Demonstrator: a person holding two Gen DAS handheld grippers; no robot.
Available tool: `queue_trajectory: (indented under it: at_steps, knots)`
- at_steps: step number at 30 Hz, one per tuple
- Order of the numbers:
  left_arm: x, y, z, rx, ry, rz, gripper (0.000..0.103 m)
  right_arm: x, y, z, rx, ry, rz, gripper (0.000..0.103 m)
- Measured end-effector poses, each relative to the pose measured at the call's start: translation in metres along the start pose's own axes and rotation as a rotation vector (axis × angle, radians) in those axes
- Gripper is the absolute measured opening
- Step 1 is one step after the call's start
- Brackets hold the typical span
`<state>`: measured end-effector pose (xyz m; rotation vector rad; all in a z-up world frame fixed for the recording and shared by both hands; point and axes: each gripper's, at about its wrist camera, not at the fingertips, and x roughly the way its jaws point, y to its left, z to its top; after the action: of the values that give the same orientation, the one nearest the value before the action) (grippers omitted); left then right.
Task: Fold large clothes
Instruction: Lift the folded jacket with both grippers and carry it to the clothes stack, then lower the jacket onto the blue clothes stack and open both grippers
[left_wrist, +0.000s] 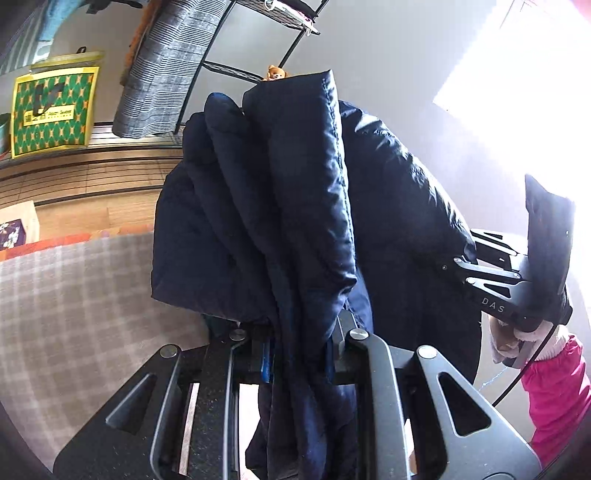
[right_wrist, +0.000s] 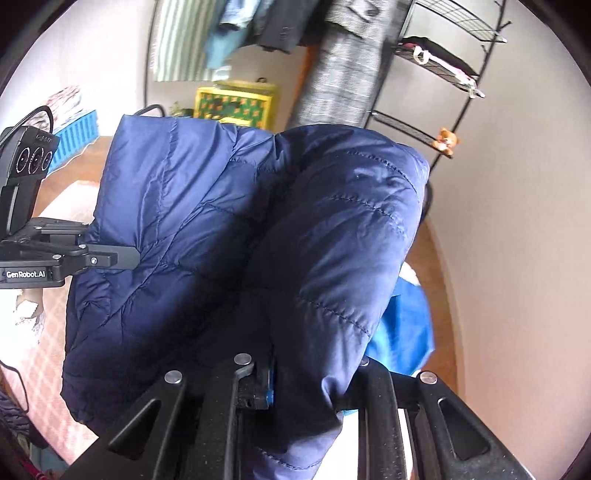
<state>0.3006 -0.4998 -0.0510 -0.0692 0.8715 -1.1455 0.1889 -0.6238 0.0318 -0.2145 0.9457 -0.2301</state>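
Left tongs clamped on a bunched fold of the navy quilted jacket, held up in the air above a checked bed cover. Right tongs clamped on another part of the same jacket, puffy panels draped over both. Behind: wire shelf, small teddy bear, green-yellow bag.

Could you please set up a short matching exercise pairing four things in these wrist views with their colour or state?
Things:
1. quilted jacket
2. teddy bear
3. patterned bag
4. left gripper

Descriptions:
A. green and yellow
B. navy blue, held up
C. small, orange-brown, on the wire shelf
D. shut on fabric

Pairs: 1-B, 2-C, 3-A, 4-D
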Motion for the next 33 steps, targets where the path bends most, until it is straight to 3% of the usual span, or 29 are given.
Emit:
queue_trajectory:
  at_steps: [5, 9, 18, 21, 23, 26, 33]
  knots:
    - [0.064, -0.018, 0.043, 0.008, -0.022, -0.015, 0.018, 0.029, -0.055, 0.025, 0.009, -0.015, -0.082, 0.017]
    - [0.103, -0.009, 0.060, -0.006, -0.027, -0.008, 0.018, 0.050, -0.081, 0.039, 0.006, -0.039, -0.119, 0.017]
    - [0.137, 0.016, 0.046, -0.043, 0.017, 0.070, 0.018, 0.132, -0.112, 0.045, 0.064, -0.022, -0.063, 0.018]
    - [0.145, 0.033, 0.040, -0.078, 0.033, 0.093, 0.020, 0.156, -0.125, 0.031, 0.106, 0.038, -0.081, 0.027]
    - [0.147, 0.041, 0.037, -0.099, 0.035, 0.091, 0.028, 0.173, -0.131, 0.024, 0.128, 0.081, -0.103, 0.039]
    - [0.146, 0.042, 0.036, -0.093, 0.035, 0.114, 0.032, 0.184, -0.137, 0.010, 0.145, 0.113, -0.162, 0.054]
    - [0.126, 0.037, 0.032, -0.091, 0.031, 0.153, 0.035, 0.170, -0.153, -0.012, 0.242, 0.114, -0.183, 0.055]
